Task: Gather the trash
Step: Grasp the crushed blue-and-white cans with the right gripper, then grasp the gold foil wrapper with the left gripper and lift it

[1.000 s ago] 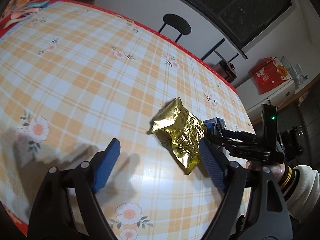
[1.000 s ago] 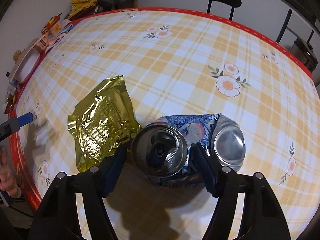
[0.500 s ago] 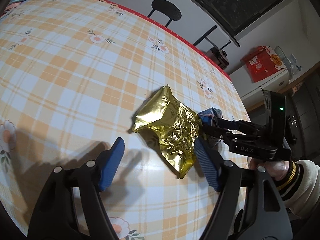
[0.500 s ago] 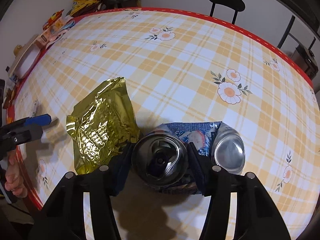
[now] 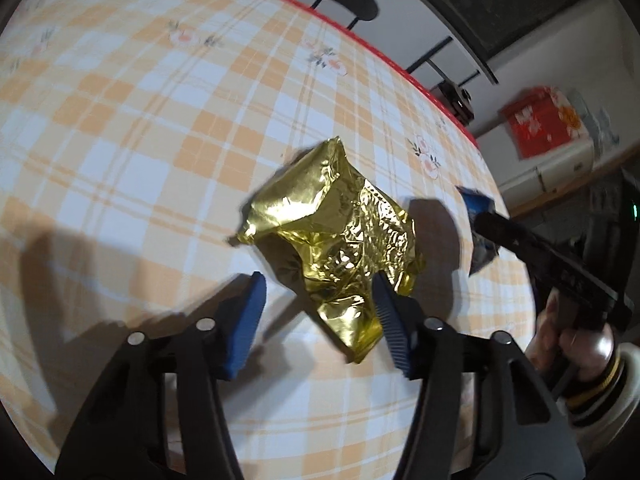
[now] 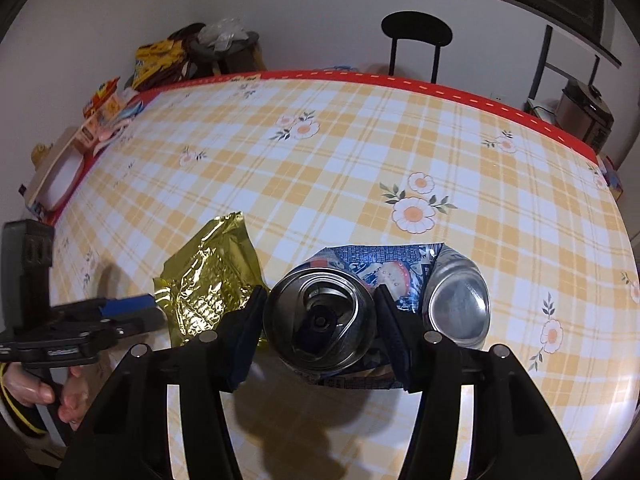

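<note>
Now R gripper [image 6: 320, 320] clamps crushed blue can [image 6: 320, 316] btwn its pads, above checked tablecloth [image 6: 360, 152]; L gripper [image 5: 316, 312] open wide, gold foil wrapper [image 5: 336, 236] lying on cloth just ahead, touching its R pad

We've got the wrapper [image 6: 208, 280] lying on the table [image 6: 360, 152], just left of the can [image 6: 320, 320], which sits between our right gripper's [image 6: 320, 320] fingers. Our left gripper [image 5: 320, 316] is at the wrapper's near end. Behind the table there's a chair [image 6: 416, 36], with boxes [image 6: 100, 112] at its far left edge.
</note>
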Demonstrator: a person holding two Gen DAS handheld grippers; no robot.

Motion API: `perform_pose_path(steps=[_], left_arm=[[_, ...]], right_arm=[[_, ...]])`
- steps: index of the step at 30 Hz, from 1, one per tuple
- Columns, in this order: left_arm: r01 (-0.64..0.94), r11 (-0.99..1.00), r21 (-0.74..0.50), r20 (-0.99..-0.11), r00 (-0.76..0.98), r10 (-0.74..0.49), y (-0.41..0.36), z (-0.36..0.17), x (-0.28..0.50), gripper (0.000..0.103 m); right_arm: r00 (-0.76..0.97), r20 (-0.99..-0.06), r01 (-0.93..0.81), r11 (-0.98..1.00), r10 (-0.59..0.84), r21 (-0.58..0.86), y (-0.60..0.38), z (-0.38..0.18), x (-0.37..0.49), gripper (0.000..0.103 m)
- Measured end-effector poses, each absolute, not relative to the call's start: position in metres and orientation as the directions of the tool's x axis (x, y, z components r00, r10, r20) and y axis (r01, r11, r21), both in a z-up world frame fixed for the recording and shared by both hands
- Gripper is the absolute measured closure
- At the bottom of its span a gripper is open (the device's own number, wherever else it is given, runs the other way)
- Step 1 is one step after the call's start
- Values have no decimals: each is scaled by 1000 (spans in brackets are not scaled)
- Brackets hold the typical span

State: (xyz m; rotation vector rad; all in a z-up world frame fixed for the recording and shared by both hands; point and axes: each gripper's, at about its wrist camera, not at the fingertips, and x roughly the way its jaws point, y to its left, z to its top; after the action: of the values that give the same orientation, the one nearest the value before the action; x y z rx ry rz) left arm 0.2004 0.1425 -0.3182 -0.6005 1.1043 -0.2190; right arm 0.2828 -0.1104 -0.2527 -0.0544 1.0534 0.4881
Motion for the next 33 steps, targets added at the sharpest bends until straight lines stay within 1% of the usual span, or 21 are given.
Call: perform_pose_path(steps=[3,4,7,9,12,14,15,19,23,33], left_arm=[[-144,810,-568,-766,452,-457,136,-319,205,51],[-146,807,-572,-764,451,-461,134,-320,208,50],[-148,807,-572,-760,465,-453,127,-319,212,43],[-150,817,-556,-767,471,-436,122,-318,215,43],[-160,839,-520,-781,487,-391,115,-317,220,46],[-177,862,-476,-797,500,-338,111,-317,222,57],[-183,868,-461,-802,505,-319,110,-317,222,60],[-192,874,-447,-805,512,-300,111,-317,223,62],[-194,862,-468,-795,519,-315,116,-313,219,66],[-134,890,-435,-755,594,-279,121,-267,194,67]], right_arm=[[408,-838,-382,901,363,205,-121,-251,280,49],[409,-837,-371,904,364,212,-125,-252,280,49],[414,-836,-354,910,360,217,-133,-252,278,49],[415,-836,-346,912,359,220,-136,-252,278,49],[418,-834,-340,913,361,225,-139,-251,278,49],[421,-831,-346,911,364,224,-138,-249,276,49],[423,-829,-350,910,366,223,-137,-247,275,49],[436,-819,-351,908,373,226,-139,-239,272,49],[457,-807,-337,913,374,232,-144,-232,268,49],[516,-769,-312,919,378,243,-161,-205,246,49]])
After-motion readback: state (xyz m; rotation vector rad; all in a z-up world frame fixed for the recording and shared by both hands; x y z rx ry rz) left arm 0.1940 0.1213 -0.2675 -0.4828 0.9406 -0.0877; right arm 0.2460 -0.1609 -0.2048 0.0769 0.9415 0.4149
